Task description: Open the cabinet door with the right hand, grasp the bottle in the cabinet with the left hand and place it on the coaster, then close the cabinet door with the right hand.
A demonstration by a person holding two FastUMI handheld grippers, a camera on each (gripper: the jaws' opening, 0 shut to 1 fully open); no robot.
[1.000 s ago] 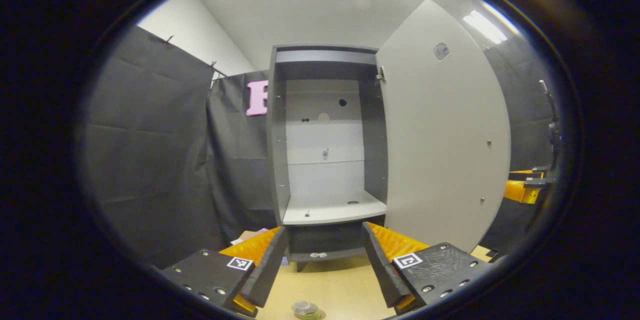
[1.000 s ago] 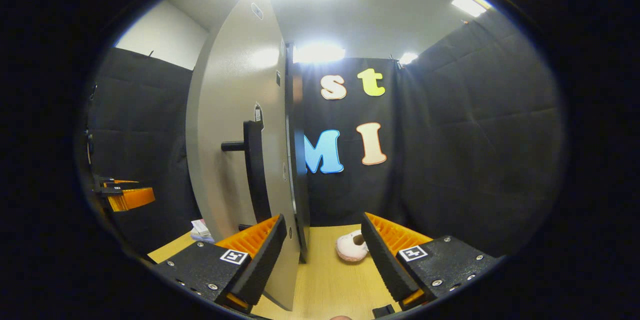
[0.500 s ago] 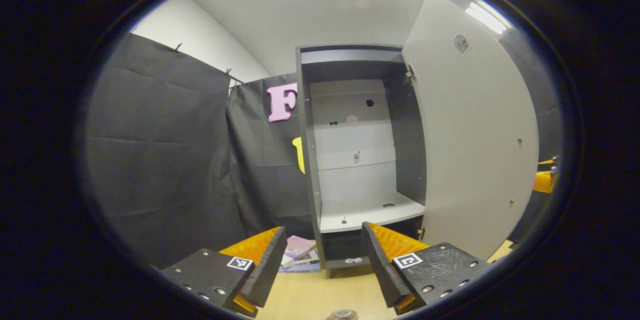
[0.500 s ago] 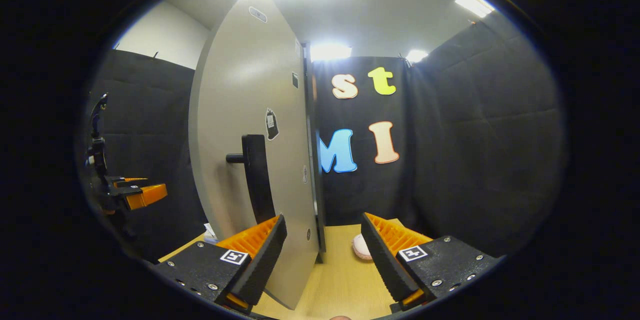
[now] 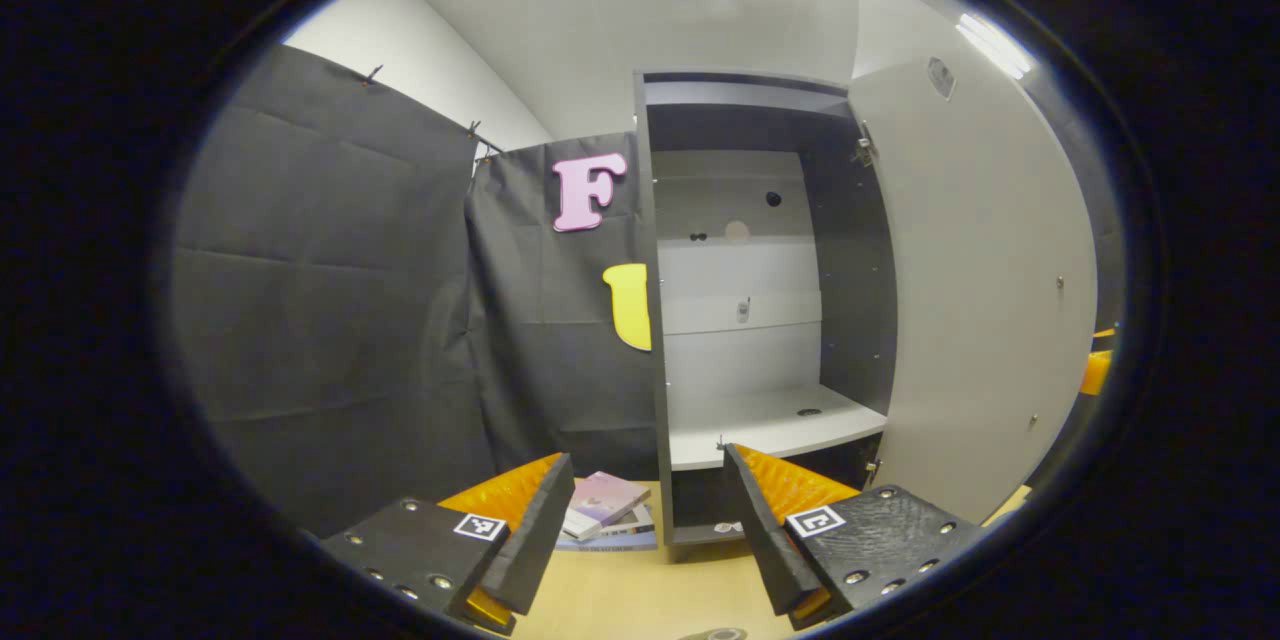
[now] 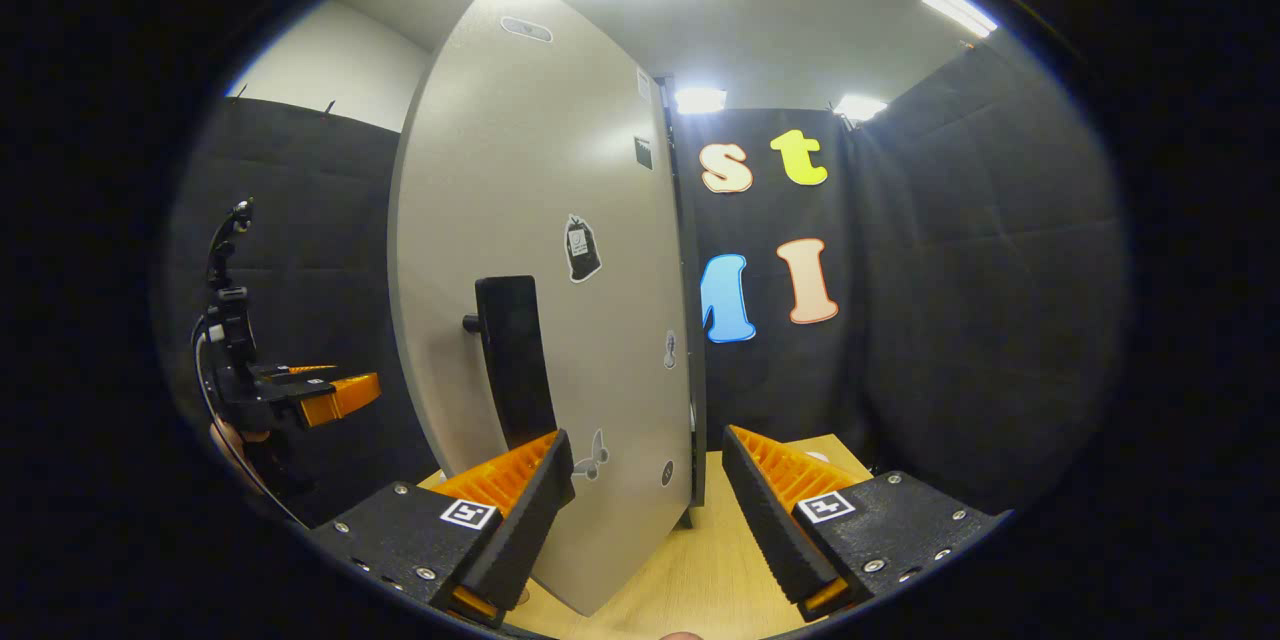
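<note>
Bottle isn't visible to me, and the cabinet (image 5: 760, 320) shelf looks bare — so closing is likely next: both jaws released, bring your right gripper (image 6: 645, 510) to the door (image 6: 540, 300) handle (image 6: 512, 360).

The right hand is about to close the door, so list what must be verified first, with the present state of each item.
1. Cabinet door swung open: ok.
2. Shelf with the bottle gone: ok, no bottle stands on it.
3. Bottle set on the coaster: cannot tell from these views.
4. Right gripper free for the push: ok, fingers apart, nothing between them.
5. Handle in reach: ok, it stands out from the door's outer face, just above the right gripper's left finger; not gripped yet.
6. Left gripper out of the door's swing: cannot tell; it is open and faces the cabinet from the front.
</note>
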